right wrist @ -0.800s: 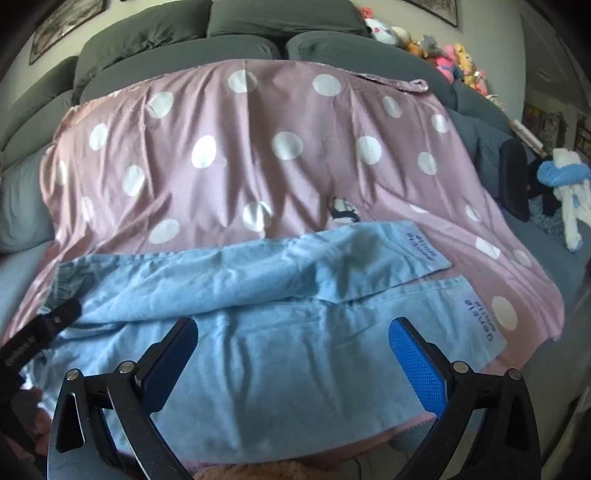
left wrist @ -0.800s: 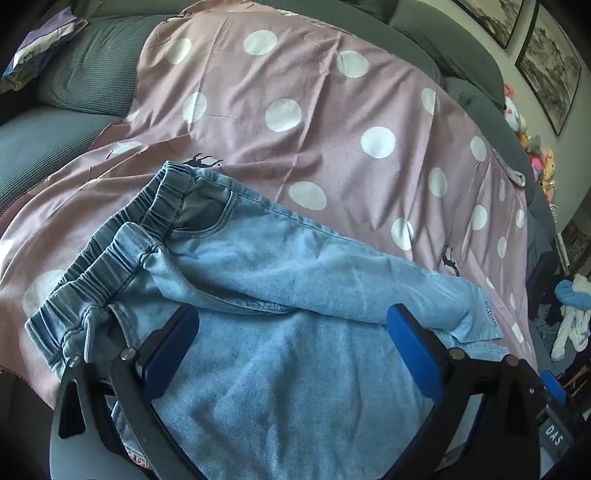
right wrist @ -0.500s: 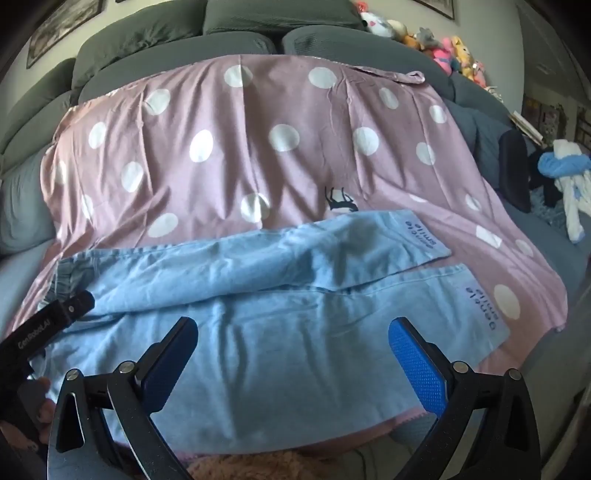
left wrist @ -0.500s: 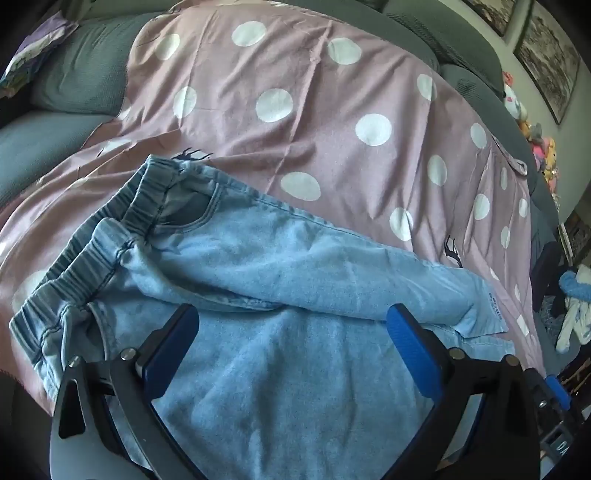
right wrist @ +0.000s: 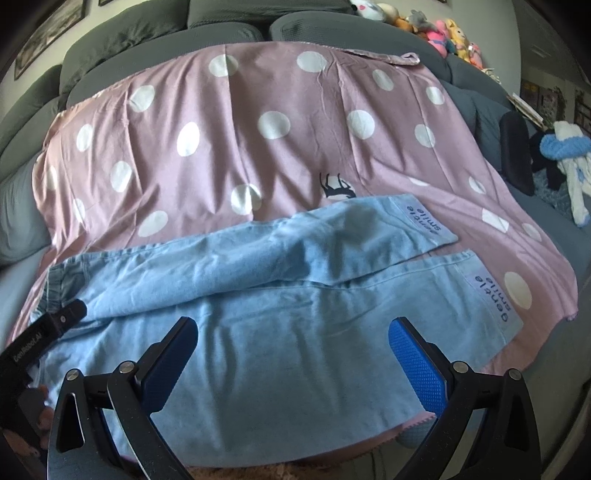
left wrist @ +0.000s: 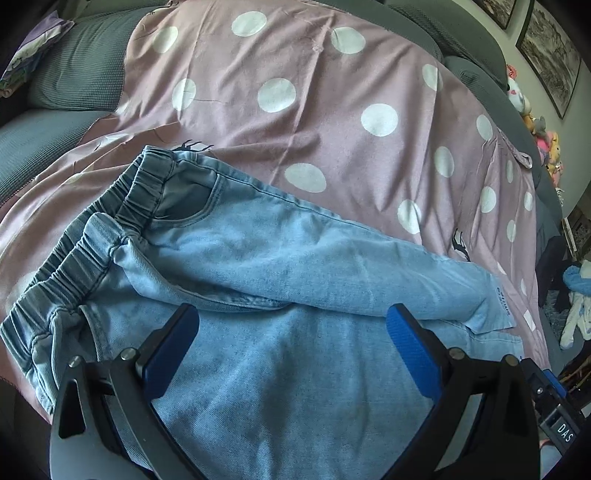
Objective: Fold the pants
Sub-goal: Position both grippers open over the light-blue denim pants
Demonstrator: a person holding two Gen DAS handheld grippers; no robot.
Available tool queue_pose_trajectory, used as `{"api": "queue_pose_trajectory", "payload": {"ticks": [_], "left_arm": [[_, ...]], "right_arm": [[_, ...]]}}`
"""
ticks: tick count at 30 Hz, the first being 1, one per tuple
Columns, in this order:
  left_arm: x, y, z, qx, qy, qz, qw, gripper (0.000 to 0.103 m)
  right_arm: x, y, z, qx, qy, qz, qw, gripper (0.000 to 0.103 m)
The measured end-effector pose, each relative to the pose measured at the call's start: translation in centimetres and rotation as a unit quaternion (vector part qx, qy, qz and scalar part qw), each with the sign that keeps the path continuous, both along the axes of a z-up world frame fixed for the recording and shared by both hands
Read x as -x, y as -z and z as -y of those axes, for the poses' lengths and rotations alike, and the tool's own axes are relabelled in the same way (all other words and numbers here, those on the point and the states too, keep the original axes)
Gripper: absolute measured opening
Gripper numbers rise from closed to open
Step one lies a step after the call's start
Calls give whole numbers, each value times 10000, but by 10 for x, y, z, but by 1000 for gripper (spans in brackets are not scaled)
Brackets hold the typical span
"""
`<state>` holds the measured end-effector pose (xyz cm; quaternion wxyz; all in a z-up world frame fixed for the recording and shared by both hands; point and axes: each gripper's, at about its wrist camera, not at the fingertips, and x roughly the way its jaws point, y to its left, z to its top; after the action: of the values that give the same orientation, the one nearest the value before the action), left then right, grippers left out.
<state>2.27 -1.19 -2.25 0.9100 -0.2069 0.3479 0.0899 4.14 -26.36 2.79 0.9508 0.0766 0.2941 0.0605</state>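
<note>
Light blue denim pants [left wrist: 280, 266] lie flat across a pink polka-dot sheet [left wrist: 332, 96], elastic waistband [left wrist: 110, 221] at the left, leg cuffs [right wrist: 495, 295] printed "gentle smile" at the right. The far leg overlaps the near one a little. My left gripper [left wrist: 291, 339] hovers open above the seat and upper legs, nothing between its blue pads. My right gripper [right wrist: 293, 350] hangs open over the lower legs [right wrist: 295, 295], also holding nothing. The left gripper's black body [right wrist: 40, 336] shows at the left edge of the right wrist view.
The sheet covers a grey sofa with cushions [right wrist: 166, 26] along the back. Plush toys [right wrist: 439, 33] line the backrest top at the right. A pile of clothes [right wrist: 565, 162] lies off the sheet's right side. Framed pictures [left wrist: 550, 55] hang on the wall.
Both grippers drew slightly closer to the pants, which fill a bit more of each view. The pants have not moved and both grippers stay open.
</note>
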Motion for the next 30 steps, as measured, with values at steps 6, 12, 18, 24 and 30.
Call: {"api": "queue_pose_trajectory", "payload": {"ticks": [6, 12, 18, 24, 30], "left_arm": [[-1, 0, 0, 57, 76, 155, 9998, 101], [0, 0, -3, 102, 58, 173, 9998, 101], [1, 1, -3, 120, 75, 82, 9999, 101], [-1, 2, -3, 173, 100, 64, 9998, 101], [-1, 3, -5, 239, 86, -22, 9997, 101]], "right_arm": [[-2, -1, -5, 63, -20, -7, 10000, 102], [-2, -2, -8, 104, -36, -1, 9999, 102], [-1, -2, -13, 185, -34, -7, 9998, 102], [-1, -3, -14, 233, -7, 15, 9997, 102], [-1, -3, -14, 247, 15, 21, 9997, 102]]}}
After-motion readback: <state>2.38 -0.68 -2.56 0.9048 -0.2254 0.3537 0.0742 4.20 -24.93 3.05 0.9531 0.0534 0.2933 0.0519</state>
